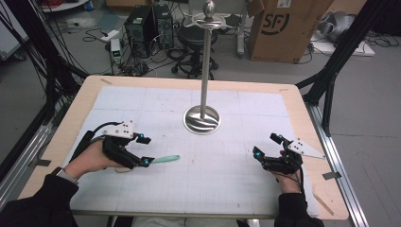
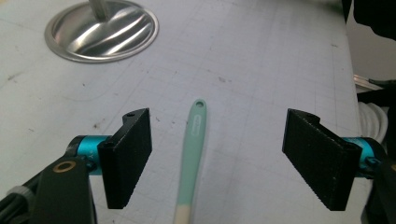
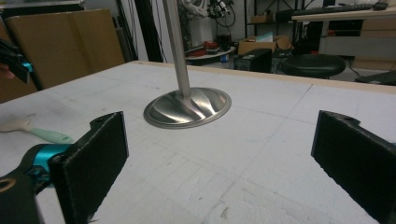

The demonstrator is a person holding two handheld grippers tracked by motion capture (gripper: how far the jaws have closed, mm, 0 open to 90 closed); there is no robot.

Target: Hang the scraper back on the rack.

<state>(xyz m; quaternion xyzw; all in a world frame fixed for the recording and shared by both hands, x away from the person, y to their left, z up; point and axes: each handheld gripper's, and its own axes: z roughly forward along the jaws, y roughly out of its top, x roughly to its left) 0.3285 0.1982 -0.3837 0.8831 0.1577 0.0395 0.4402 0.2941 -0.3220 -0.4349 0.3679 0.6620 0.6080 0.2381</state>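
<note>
A mint-green utensil handle (image 1: 165, 159) with a cream end lies flat on the white mat. In the left gripper view the handle (image 2: 191, 154) runs up between the two black jaws, nearer the left one and touching neither. My left gripper (image 1: 145, 151) (image 2: 219, 140) is open around it, low over the mat at the left. My right gripper (image 1: 267, 145) (image 3: 219, 154) is open at the right with nothing between its jaws. In the right gripper view the utensil (image 3: 46, 135) shows far off to the left.
A metal stand with a round base (image 1: 202, 119) (image 2: 102, 30) (image 3: 187, 107) and a tall pole rises at the table's middle. A white gridded mat (image 1: 189, 94) covers the wooden table. Behind the table are a cardboard box (image 1: 283, 28), a stool (image 1: 196, 42) and computer towers (image 1: 149, 23).
</note>
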